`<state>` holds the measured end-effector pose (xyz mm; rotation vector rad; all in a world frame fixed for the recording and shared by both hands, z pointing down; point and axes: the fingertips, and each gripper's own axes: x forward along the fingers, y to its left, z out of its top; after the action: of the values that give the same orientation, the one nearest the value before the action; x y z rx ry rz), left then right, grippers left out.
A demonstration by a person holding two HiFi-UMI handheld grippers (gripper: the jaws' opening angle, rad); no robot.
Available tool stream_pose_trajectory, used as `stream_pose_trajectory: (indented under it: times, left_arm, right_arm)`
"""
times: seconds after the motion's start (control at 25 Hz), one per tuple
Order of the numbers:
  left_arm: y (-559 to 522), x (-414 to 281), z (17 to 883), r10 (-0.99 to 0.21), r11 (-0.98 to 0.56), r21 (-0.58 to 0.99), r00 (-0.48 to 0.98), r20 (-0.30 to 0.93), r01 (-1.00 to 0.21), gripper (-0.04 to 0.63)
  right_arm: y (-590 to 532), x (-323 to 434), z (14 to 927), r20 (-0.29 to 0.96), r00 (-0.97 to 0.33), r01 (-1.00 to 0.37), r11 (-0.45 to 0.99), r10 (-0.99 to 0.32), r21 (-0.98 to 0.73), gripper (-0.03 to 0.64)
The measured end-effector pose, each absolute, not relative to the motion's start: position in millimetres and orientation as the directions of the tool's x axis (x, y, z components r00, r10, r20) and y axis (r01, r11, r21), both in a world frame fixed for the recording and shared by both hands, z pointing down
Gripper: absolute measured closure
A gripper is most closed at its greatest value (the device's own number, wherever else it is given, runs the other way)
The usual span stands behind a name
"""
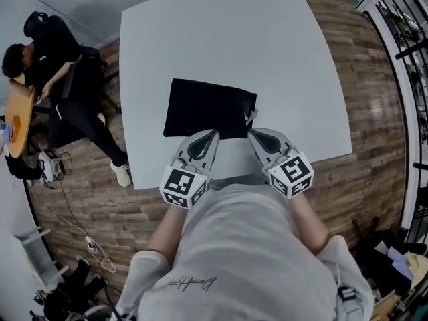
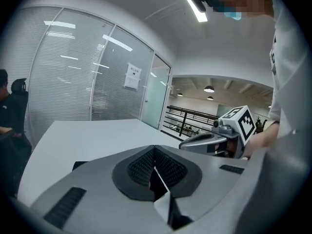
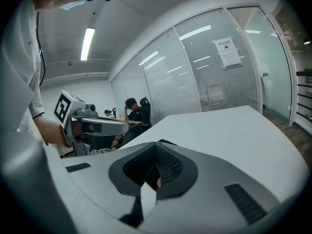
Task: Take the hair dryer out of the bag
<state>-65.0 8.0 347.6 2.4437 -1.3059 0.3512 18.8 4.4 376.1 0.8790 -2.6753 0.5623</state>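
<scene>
A flat black bag lies on the white table, a light cord end at its right side. No hair dryer shows; whatever the bag contains is hidden. My left gripper hangs at the bag's near edge, jaws shut and empty. My right gripper sits just off the bag's near right corner, also shut on nothing. In the left gripper view the pads meet in a line, with the right gripper beside them. The right gripper view shows closed pads and the left gripper.
A person in black sits at a wooden desk left of the table. Cables and bags lie on the wood floor. A railing runs along the right. Glass partitions stand beyond the table.
</scene>
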Motion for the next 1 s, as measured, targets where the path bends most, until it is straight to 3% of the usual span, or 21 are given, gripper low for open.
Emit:
stream_pose_trajectory:
  times: [0.68,1.0]
  left_arm:
    - [-16.2,-63.4,417.0,-0.545,-0.668,0.143,0.611,0.574,-0.730,0.580]
    - [-18.3,-54.7,459.7,-0.408,-0.735,0.151,0.608,0.681,-0.661,0.476]
  right_arm:
    - [-4.7,28.3,405.0,0.466,-0.726,-0.658,0.707,-0.506,-0.258,0.601]
    - [-14.0,31.3,423.2,0.513,-0.717,-0.648,0.721,-0.471,-0.244,0.601]
